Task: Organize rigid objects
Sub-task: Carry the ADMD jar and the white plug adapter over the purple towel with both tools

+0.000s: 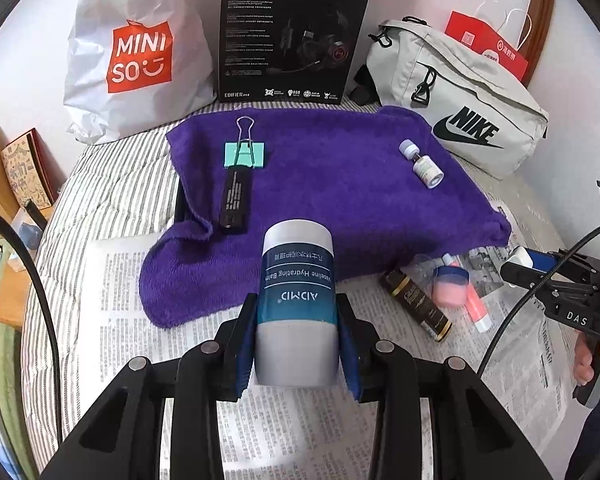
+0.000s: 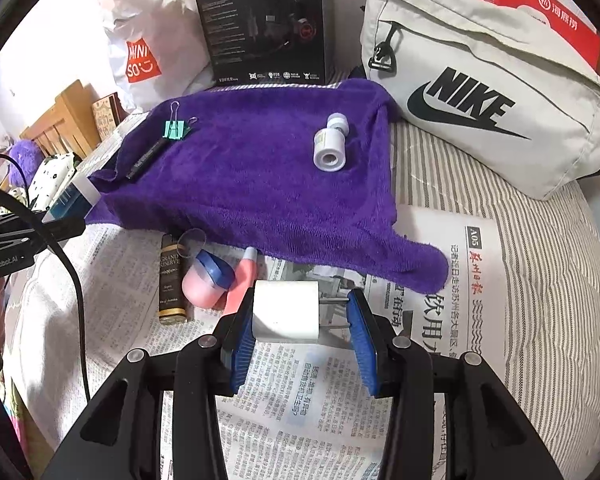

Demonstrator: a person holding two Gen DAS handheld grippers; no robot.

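The left gripper point(image 1: 296, 354) pinches a grey-capped blue balm tube point(image 1: 296, 300) above newspaper point(image 1: 300, 432); the right gripper point(image 2: 301, 336) clamps a white plug adapter point(image 2: 286, 312). Beyond, a purple fleece towel point(image 1: 339, 200) carries a mint binder clip point(image 1: 244, 155) and small white vial point(image 1: 421, 164)

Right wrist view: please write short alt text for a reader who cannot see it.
The right gripper holds a white plug adapter above newspaper. Beyond it, a purple towel carries a small white bottle and a green binder clip.
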